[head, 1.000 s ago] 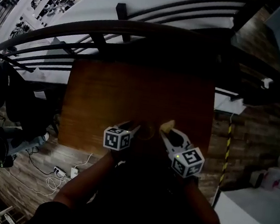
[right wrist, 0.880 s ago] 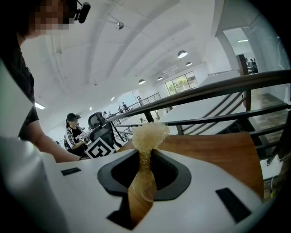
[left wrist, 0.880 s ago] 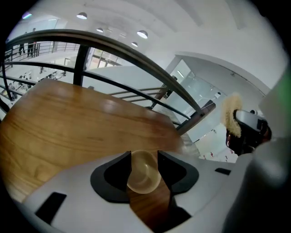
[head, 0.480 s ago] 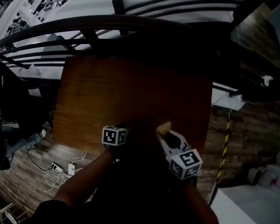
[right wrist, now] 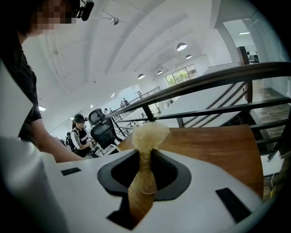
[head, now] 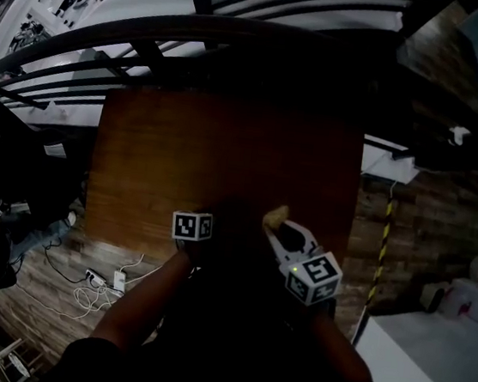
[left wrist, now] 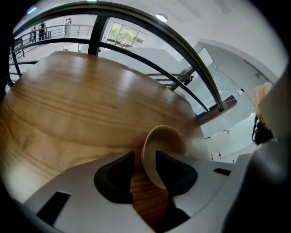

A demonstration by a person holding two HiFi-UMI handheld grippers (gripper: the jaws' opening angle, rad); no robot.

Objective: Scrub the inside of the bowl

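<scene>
The left claw (left wrist: 145,154) is released but nearly on. The near rim of the bowl (left wrist: 166,139) stands between its pads and the jaws have just been closing, yet a sliver of wood shows between one pad and the wall. The right claw (right wrist: 145,157) is clenched on the thin neck of a scrubber (right wrist: 149,134), whose frayed head juts out past its tips. The likely trouble is the pinch itself: a thin, curved wall caught off-centre could squirt out or tip, and the table (left wrist: 68,104) looks smooth enough for the bowl to skid. The table edge lies just beyond the bowl on the left claw's right, so a shove that way might send it over. The scrubber is held low on a soft stem and may fold or slip once pressed inside. The two claws sit close together and could knock as the scrubber comes across. Beyond the table runs a railing (right wrist: 227,75). A seated person (right wrist: 79,132) and a chair (right wrist: 102,127) are well apart, ahead-left of the right claw — nothing there blocks the work.
</scene>
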